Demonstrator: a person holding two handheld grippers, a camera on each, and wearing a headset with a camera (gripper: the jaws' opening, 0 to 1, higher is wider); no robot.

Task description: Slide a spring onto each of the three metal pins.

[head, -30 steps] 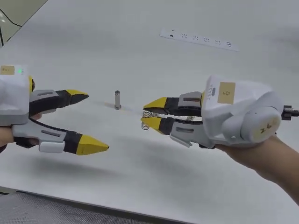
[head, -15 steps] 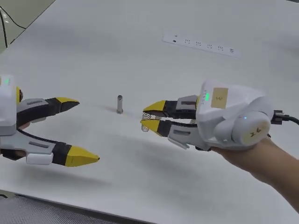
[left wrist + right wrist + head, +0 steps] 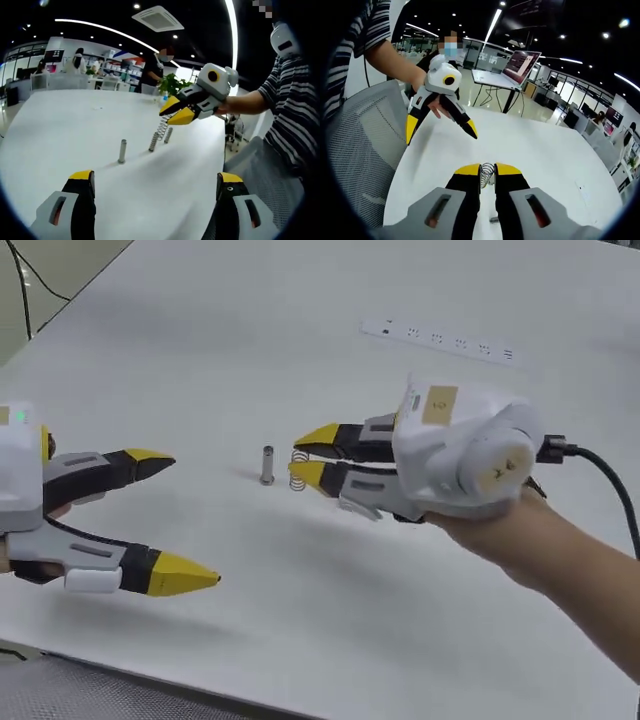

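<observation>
The right gripper [image 3: 312,453] is sitting mid-frame in the head view. Its fingers are pressing nearly together and pinching a spring [image 3: 297,473] by the upper coils, and the rest of the spring is hanging below the yellow tips. In the right gripper view the spring [image 3: 487,175] is sitting squeezed between the 2 fingertips [image 3: 467,170].

1 metal pin [image 3: 267,465] is standing upright on the white bench [image 3: 300,620]. It is just left of the spring in the frame, close but not touching.

The left gripper [image 3: 178,518] is hovering at the left edge with its fingers spread wide, holding nothing.

In the left gripper view the pin [image 3: 122,151] is sitting lower left of centre, with the held spring [image 3: 156,137] to its right under the right gripper [image 3: 176,111]. A second spring-like piece [image 3: 168,135] is standing just right of that. I cannot tell whether it is sitting on a pin.

Handling, as a judgement:
- **Spring:** it is looking like thin wire, so probably very light, soft along its length and floppy sideways.
- **Slip risk:** round coils against hard fingers are likely going to slip or ping out if squeezed hard.
- **Grip:** the best hold is across the coils near the top, lightly. That keeps the bore uncrushed and leaves the lower open end free to go over the pin tip.
- **Pin:** it is looking stiff. I cannot tell whether it is fixed to the bench, so a sideways knock may be tipping it.
</observation>
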